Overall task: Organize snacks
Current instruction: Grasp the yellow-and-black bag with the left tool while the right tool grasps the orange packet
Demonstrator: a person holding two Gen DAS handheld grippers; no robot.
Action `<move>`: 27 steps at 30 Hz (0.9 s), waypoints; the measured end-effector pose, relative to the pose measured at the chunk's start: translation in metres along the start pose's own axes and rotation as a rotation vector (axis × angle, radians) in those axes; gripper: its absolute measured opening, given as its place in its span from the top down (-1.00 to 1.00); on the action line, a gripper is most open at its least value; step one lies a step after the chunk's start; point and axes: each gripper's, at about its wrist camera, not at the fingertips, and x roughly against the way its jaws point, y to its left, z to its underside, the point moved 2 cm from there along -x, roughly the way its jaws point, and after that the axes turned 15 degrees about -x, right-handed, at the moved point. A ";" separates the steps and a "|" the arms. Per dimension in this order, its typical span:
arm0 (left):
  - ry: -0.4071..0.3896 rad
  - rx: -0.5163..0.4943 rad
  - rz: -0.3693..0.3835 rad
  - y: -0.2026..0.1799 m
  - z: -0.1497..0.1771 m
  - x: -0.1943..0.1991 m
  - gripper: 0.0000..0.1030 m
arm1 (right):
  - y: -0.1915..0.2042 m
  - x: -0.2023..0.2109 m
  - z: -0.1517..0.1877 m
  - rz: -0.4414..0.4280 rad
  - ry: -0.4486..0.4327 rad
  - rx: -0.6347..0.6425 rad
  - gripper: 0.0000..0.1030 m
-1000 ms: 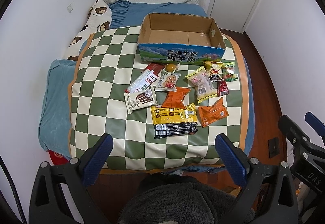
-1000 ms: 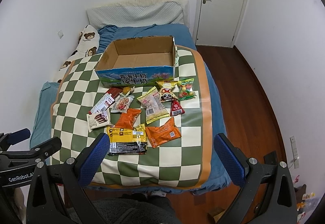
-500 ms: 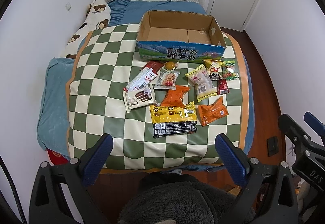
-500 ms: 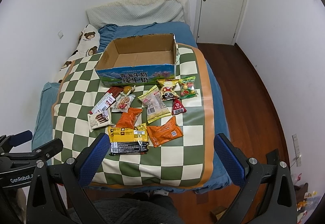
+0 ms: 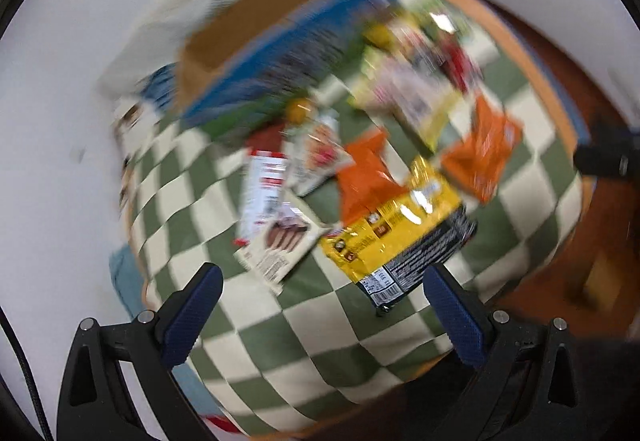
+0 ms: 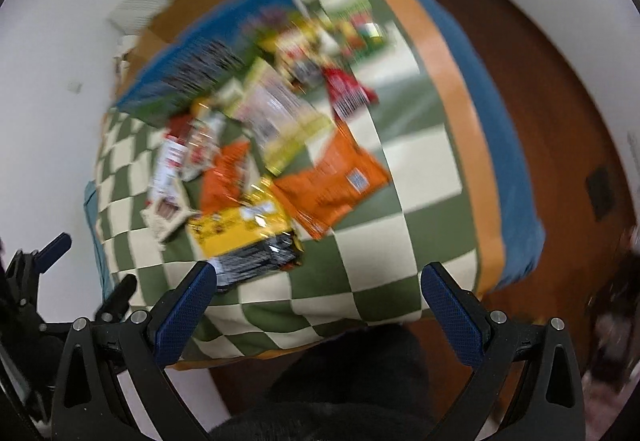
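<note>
Snacks are all sitting loose on the checkered blanket (image 6: 360, 281) in front of the open cardboard box (image 5: 248, 37), none in it yet, with the yellow-and-black pack (image 5: 400, 237) nearest my side. Half a second ago both views were steady and level; now they're tilted, blurry and closer, so I'd guess I'm swinging in for a first pick. Left gripper (image 5: 322, 305) and right gripper (image 6: 320, 301) are both spread wide, holding nothing.
</note>
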 end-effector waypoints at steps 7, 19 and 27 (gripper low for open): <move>0.037 -0.431 0.075 -0.059 -0.022 -0.089 -1.00 | -0.050 -0.083 0.002 0.020 0.072 -0.166 -1.00; 0.076 -0.506 0.250 -0.082 -0.056 -0.145 -0.79 | -0.054 -0.122 0.007 0.072 0.067 -0.192 -1.00; 0.146 0.005 0.352 -0.012 -0.044 -0.145 -0.79 | -0.029 -0.120 -0.031 -0.001 -0.003 -0.295 -0.99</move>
